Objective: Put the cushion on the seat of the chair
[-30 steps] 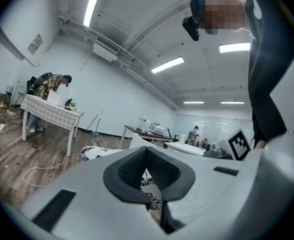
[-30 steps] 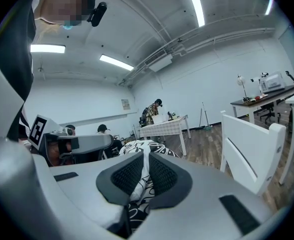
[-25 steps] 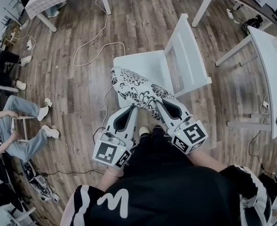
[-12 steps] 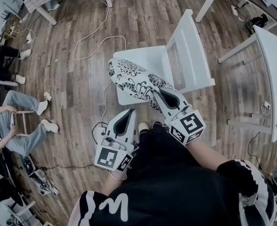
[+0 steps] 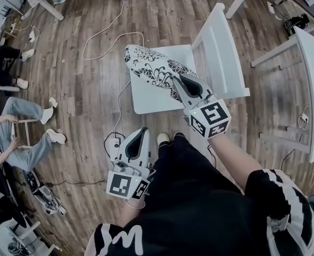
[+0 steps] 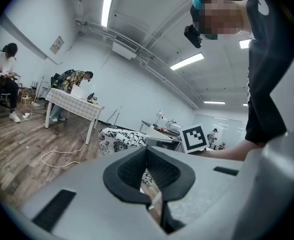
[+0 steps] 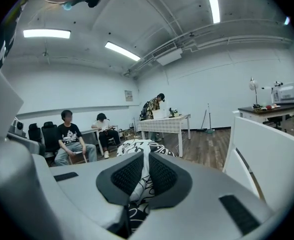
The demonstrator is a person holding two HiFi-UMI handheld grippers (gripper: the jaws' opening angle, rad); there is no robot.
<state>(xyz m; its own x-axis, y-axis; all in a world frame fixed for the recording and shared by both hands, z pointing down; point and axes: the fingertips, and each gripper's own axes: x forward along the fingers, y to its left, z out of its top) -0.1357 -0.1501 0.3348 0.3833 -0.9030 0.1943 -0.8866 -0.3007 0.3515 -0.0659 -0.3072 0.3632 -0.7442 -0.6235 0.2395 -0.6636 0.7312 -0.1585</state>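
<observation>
Mostly done: the cushion [image 5: 149, 68] hangs over the seat [image 5: 146, 101], pinched at its near edge by the right gripper [image 5: 179, 83]. The left gripper [image 5: 142, 134] is closed and empty, well apart. Lowering and release remain.

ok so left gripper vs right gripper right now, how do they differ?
Grip: the right gripper is shut on the edge of the patterned cushion; the left gripper has its jaws together on nothing.
Place: the right gripper reaches over the white chair's seat; the left gripper hangs back over the wooden floor by the person's legs, apart from the cushion.
Shared: same pale body, dark pads, a marker cube at the rear.
</observation>
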